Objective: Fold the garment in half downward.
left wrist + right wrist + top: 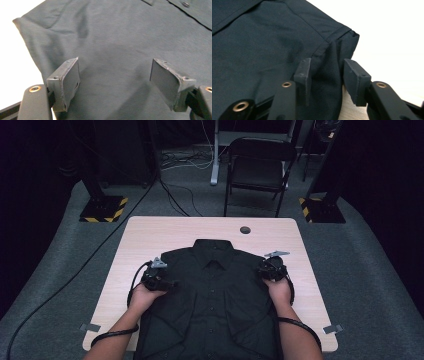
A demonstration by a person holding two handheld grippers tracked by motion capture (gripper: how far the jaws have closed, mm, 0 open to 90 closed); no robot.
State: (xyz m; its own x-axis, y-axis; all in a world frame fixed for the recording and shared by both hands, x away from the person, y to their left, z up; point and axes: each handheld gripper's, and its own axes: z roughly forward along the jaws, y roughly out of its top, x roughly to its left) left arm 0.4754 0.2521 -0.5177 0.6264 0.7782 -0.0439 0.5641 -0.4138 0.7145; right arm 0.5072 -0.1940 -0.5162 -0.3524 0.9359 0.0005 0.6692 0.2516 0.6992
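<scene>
Left gripper [115, 82] over the shirt's [212, 300] shoulder panel, jaws wide apart, gripping nothing. Right gripper [325, 75] straddling a fold at the other shoulder seam, jaws part-closed, can't tell if pinching. Lying flat mid-table [150, 235], collar pointing away, long axis running front-to-back. Hem cut off at the near edge.

Grey carpet [360, 270], black folding chair [260, 167]

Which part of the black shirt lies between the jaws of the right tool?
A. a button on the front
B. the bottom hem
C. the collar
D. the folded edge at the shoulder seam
D: in the right gripper view the right tool has its jaws on either side of the folded shoulder edge of the black shirt, beside the seam.
</scene>
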